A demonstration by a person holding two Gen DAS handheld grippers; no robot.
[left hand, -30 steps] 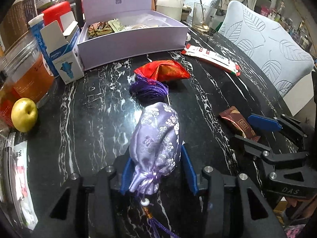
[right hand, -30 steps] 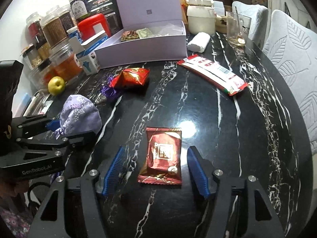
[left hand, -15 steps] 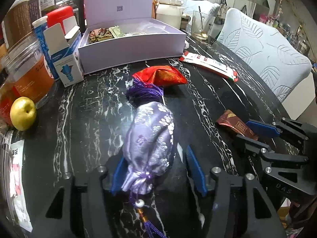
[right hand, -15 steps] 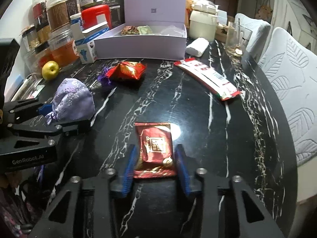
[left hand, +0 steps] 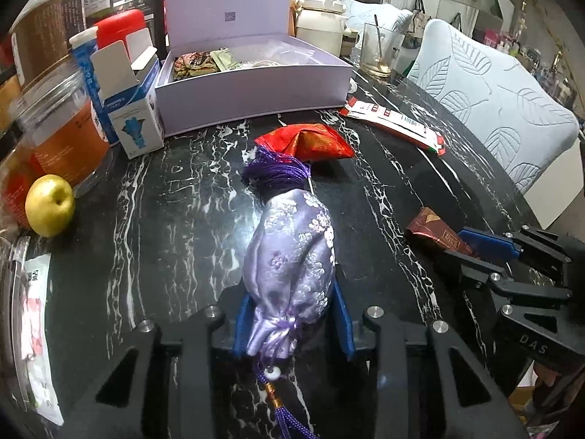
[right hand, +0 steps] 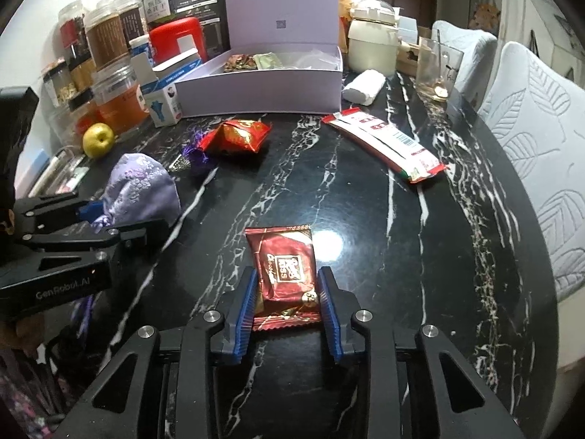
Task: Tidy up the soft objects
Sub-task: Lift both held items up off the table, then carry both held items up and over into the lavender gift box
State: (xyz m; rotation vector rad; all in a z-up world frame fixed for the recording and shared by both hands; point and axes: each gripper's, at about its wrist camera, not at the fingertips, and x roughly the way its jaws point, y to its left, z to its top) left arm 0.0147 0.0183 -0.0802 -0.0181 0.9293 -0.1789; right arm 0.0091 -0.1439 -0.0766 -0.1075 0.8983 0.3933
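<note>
My left gripper is shut on a lilac embroidered pouch, gripped near its tied neck, with a purple tassel hanging toward the camera. The pouch also shows in the right wrist view. My right gripper is shut on a dark red chocolate packet lying on the black marble table. A red satin pouch with a purple tassel lies further back. An open lilac box stands behind it.
A yellow apple, jars and a small blue-white carton crowd the left edge. A long red-white sachet strip, a glass and a cream pot sit at right back. Chairs stand beyond the table's right edge.
Both grippers closed: the left fingers squeezed onto the lilac pouch, the right fingers closed from wide open onto the chocolate packet's sides.
</note>
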